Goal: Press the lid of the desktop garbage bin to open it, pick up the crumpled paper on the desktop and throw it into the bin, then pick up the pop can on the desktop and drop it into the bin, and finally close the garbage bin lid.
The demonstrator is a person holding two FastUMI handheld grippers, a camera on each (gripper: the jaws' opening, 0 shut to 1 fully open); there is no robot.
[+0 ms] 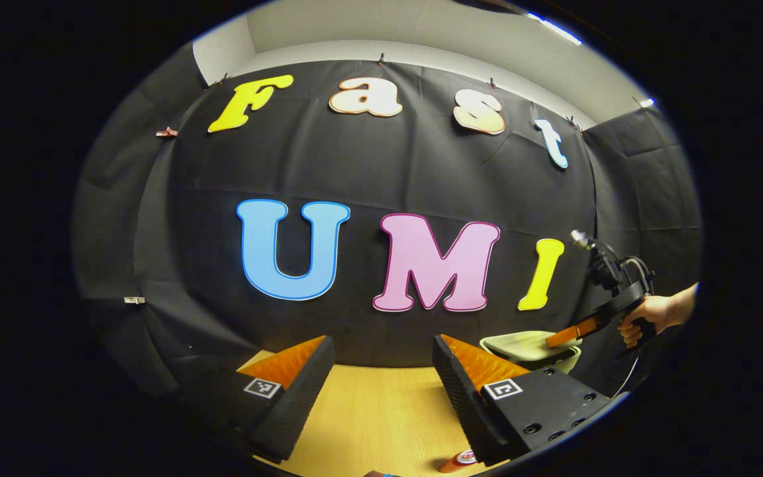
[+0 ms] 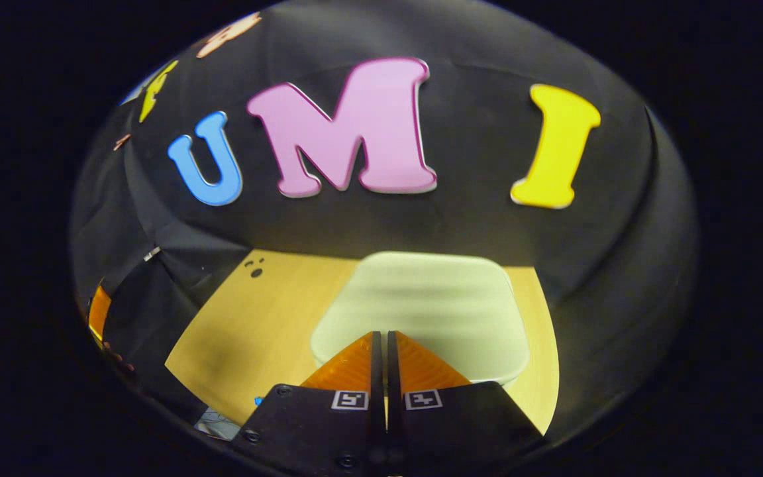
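Pale bin lid under closed right tongs.

A matte black cloth wall is hanging across the back of the booth, creasing in long horizontal folds and wrapping round into side panels on both flanks. Small clips are pinching its upper edge and left side. Above the cloth, a plain pale grey room wall is showing, and a thin bright strip light is glowing near the top right. Below, a light yellowish wooden tabletop is running up to the foot of the cloth; in the right gripper view the same tabletop is catching a soft shadow, and the cloth is darkening toward its lower edge.
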